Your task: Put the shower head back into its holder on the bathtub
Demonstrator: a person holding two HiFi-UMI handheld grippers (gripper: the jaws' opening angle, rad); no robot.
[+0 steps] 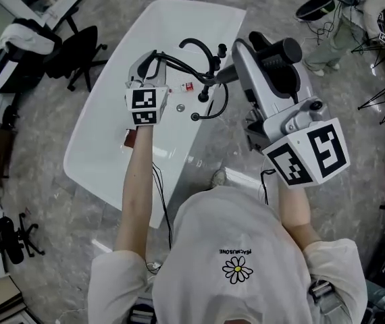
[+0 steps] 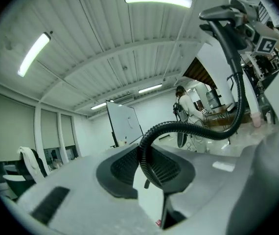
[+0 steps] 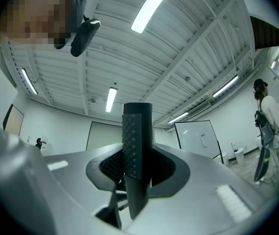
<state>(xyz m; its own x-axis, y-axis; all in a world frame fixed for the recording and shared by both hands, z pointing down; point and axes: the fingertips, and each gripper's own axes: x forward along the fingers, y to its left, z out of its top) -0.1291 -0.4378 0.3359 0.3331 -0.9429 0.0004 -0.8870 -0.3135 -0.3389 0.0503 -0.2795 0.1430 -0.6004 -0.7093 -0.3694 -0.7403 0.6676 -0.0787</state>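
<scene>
The black shower head with a knobbed, cylindrical plastic handle [image 3: 137, 146] is clamped between the jaws of the right gripper [image 3: 137, 174] and held above the edge of the white oval bathtub [image 1: 105, 147]. Its long axis is set across the jaws, upright in the right gripper view. The black metal fittings [image 1: 204, 90] on the rim, among which the holder is judged to stand, are seen just beyond that gripper's tip, leftward in the head view. Which fitting is the holder cannot be told. The right hand is judged the nearer. The black ribbed hose [image 2: 188, 129] is pinched by the left gripper [image 2: 147, 170] and curves up to the head.
</scene>
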